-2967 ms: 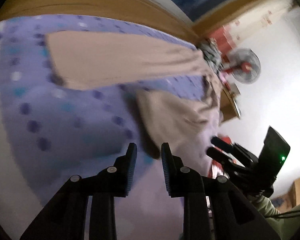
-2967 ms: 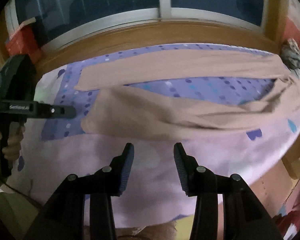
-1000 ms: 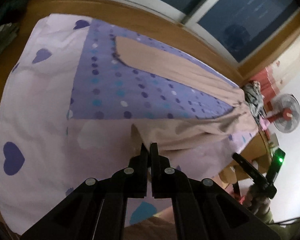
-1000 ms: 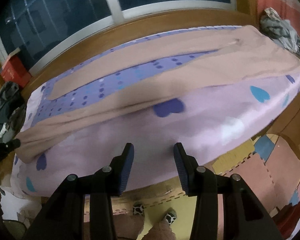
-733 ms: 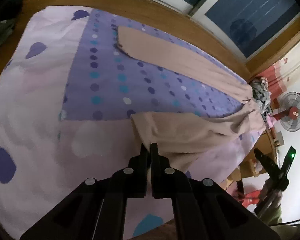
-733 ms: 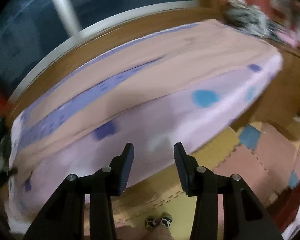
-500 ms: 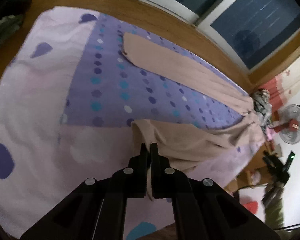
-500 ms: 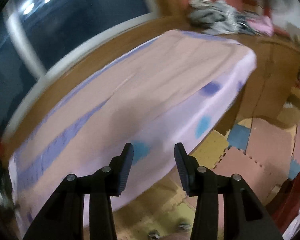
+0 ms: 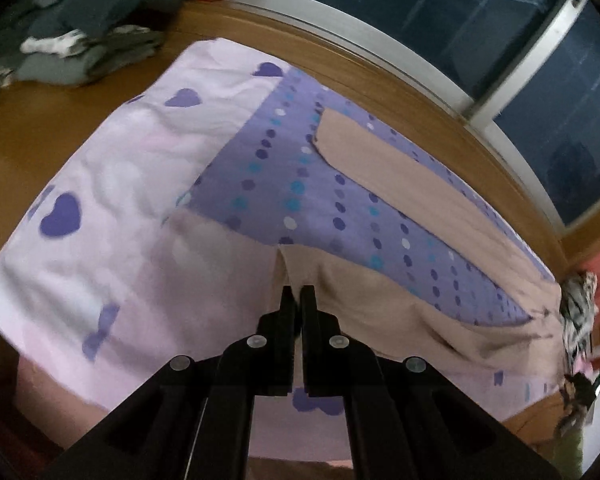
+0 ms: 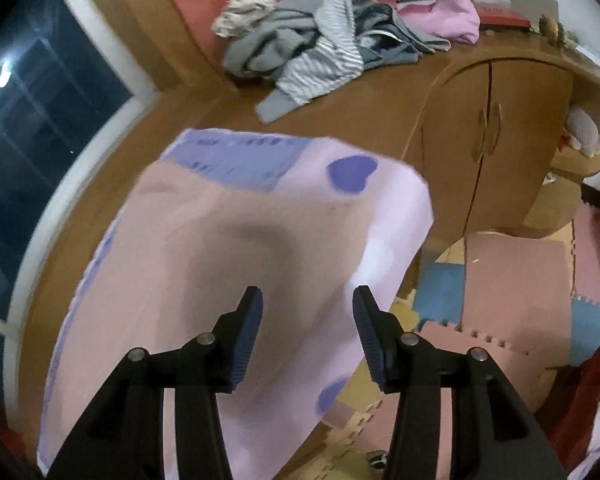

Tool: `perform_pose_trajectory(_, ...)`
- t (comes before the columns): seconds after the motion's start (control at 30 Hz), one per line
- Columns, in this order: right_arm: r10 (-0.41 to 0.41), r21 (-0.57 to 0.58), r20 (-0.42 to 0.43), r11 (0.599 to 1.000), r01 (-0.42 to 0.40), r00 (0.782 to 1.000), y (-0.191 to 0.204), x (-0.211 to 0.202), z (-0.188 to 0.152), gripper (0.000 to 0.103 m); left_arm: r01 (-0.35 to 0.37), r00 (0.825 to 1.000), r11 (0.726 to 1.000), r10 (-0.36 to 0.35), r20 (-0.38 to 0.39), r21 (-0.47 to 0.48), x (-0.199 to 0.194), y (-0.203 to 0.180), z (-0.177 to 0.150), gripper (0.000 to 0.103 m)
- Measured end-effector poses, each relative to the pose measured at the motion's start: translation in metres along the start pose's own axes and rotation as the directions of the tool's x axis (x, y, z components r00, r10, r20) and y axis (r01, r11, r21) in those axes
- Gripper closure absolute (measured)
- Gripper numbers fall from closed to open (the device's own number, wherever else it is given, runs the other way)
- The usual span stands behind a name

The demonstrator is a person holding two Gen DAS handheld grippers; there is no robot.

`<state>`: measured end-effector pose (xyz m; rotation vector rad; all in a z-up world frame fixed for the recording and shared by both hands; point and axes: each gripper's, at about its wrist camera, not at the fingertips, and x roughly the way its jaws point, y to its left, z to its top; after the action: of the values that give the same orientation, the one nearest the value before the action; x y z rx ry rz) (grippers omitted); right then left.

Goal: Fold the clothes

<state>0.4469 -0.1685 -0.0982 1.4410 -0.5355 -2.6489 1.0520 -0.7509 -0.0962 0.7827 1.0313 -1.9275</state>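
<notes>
Left wrist view: the black two-finger left gripper (image 9: 298,300) is clenched, its jaws pressed together on the near hem of the long beige fabric trousers (image 9: 384,300). That hem rises straight up into the fingertips, and from there the near leg runs away to the right of the gripper across the bed. The far leg lies flat ahead and to the right, beyond a band of purple dotted sheet, and both legs meet at the far right end. The lilac heart-print bedsheet (image 9: 132,184) spreads to the left of the gripper and under it. A pile of dark folded clothes (image 9: 84,44) sits on the wooden ledge far ahead to the left, below the dark window (image 9: 532,60).

Right wrist view: the black right gripper (image 10: 306,310) has its blue-padded jaws apart and opening, with nothing pinched between them. The waist end of the trousers lies just ahead and below, spreading to the left of the gripper, with a dark shadow on the cloth; the picture is blurred, so whether the pads touch the fabric is hard to tell, though they look clear of it. Beyond the bed's corner, a heap of grey striped garments (image 10: 320,52) lies on the wooden ledge straight ahead. A wooden cabinet with two doors (image 10: 496,140) stands to the right, above coloured foam floor mats (image 10: 512,280).
</notes>
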Motion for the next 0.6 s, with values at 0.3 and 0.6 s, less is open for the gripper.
perform_pose_trajectory(0.3,0.016,-0.191,0.122,0.981,0.008,0.992,0.023,-0.015,0.024,0.102,0.018,0.989,0.988,0.005,0.148,-0.152,-0.039,-0.002,-0.008,0.101)
perform_pose_trajectory(0.6,-0.023,-0.258,0.133,0.964,0.057,0.991,-0.006,-0.030,0.049,0.102,0.052,0.987,0.974,-0.017,0.159,-0.221,-0.057,-0.006,-0.050,0.101)
